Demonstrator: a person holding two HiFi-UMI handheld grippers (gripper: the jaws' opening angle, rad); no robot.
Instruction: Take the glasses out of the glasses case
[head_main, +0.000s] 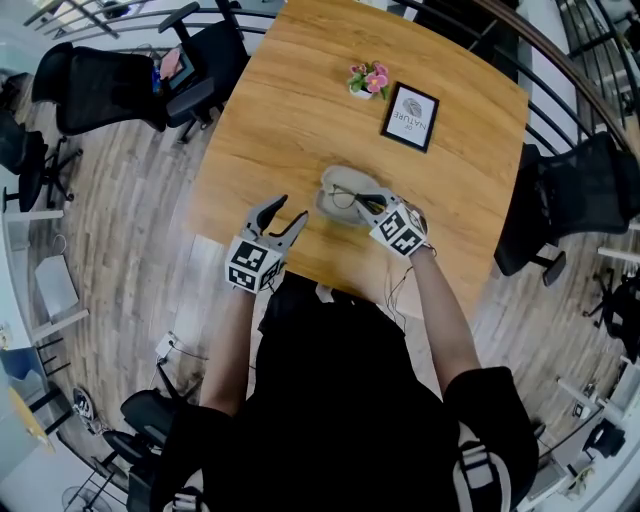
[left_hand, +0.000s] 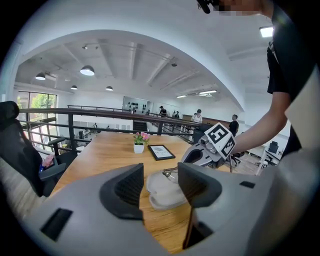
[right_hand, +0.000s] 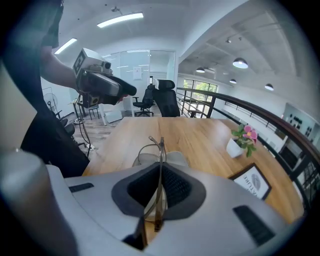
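Just over the glasses case (head_main: 335, 178) on the bench (head_main: 290, 100), the right tongs (head_main: 368, 203) are clamped on the glasses (right_hand: 160, 160) by a thin wire arm. They look light, bendy and fragile, so I'd pinch gently near the hinge. The left tongs (head_main: 294, 207), beside the case, gape empty.

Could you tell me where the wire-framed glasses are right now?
Head view, right of centre: the thin wire-framed glasses are pinched in the right gripper, over the open pale grey case by the near edge of the wooden table.
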